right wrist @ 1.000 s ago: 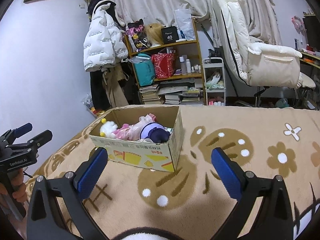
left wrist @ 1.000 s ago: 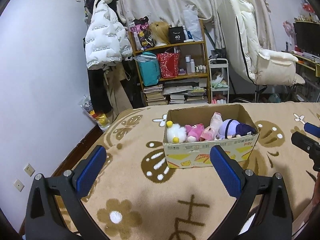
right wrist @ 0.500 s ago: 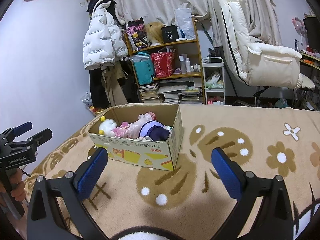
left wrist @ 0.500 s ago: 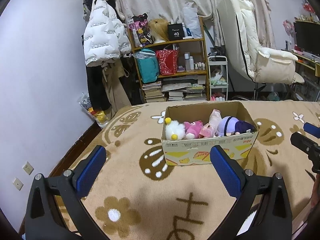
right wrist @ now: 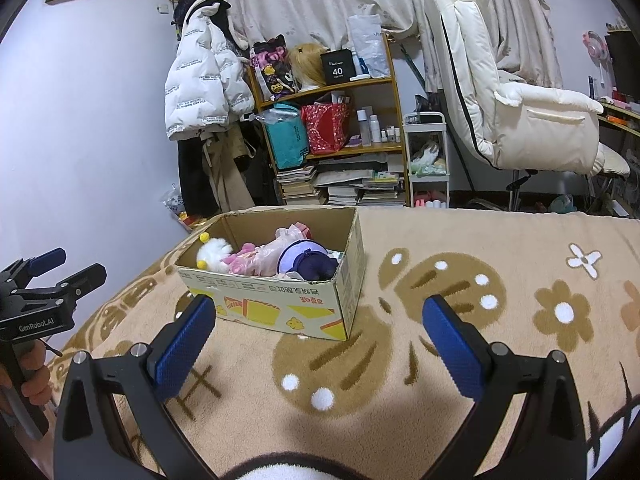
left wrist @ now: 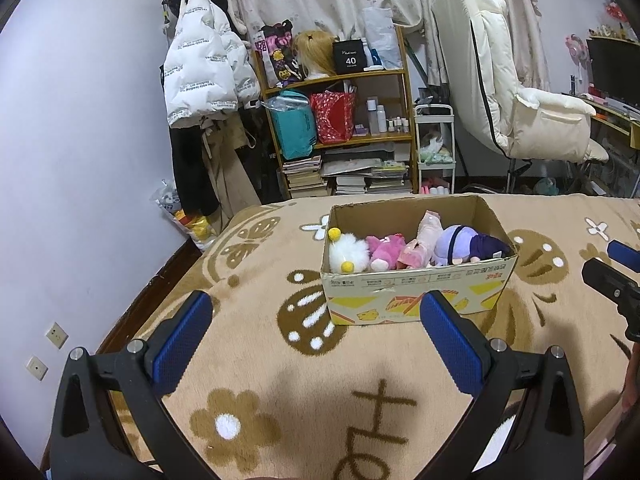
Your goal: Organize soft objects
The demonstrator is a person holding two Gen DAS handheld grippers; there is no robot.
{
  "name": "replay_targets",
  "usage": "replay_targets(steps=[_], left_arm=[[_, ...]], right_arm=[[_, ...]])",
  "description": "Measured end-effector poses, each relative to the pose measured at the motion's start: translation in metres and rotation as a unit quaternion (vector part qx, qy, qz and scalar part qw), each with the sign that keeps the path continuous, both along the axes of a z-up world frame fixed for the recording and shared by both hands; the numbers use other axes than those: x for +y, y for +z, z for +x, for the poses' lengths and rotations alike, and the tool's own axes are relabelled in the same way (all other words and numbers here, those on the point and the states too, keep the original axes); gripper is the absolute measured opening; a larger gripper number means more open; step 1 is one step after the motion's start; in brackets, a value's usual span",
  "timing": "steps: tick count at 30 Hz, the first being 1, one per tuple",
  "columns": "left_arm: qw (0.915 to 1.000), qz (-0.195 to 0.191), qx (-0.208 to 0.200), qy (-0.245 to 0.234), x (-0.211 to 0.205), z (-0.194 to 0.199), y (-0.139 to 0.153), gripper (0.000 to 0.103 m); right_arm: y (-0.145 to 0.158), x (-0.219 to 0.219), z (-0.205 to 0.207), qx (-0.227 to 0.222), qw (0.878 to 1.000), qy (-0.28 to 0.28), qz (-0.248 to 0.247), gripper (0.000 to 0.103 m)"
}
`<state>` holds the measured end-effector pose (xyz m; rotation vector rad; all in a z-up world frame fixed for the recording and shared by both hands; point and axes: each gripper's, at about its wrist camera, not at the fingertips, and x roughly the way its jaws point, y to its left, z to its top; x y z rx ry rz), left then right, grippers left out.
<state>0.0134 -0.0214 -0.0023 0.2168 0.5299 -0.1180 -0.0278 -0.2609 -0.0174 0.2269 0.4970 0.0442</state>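
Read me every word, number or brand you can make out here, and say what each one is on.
"40": black box on the top shelf.
"GenRobot.AI": body of the left gripper, seen from the right wrist view.
Red print on the cardboard box: upside down, unreadable.
Lettering on the white puffer jacket: too small.

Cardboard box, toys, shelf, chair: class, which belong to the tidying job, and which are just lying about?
Job:
cardboard box
white fluffy toy
pink plush
purple plush
left tongs
right tongs

Lying about:
bookshelf
white jacket
cream chair
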Motion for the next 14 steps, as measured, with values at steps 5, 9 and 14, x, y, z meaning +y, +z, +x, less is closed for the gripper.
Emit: replay_targets(steps=[5,9,14], left_arm=[[1.0000,0.001,-0.001,0.002,0.0008,0.0000,-0.0024,0.103],[1.0000,0.001,-0.004,0.001,0.0015,-0.0004,-0.0026,0.103],[1.0000,-0.001,0.001,-0.002,0.0026,0.0004,-0.0029,0.103]], right_arm=[[0.0000,-0.0002,0.0001,0.000,1.000,-0.001,0.000,0.103],[0.0008,-0.0009,0.0005,0.000,1.000,0.000,-0.001,0.103],[0.0005,-0.0016,0.0007,0.001,1.000,0.001,0.000,0.103]])
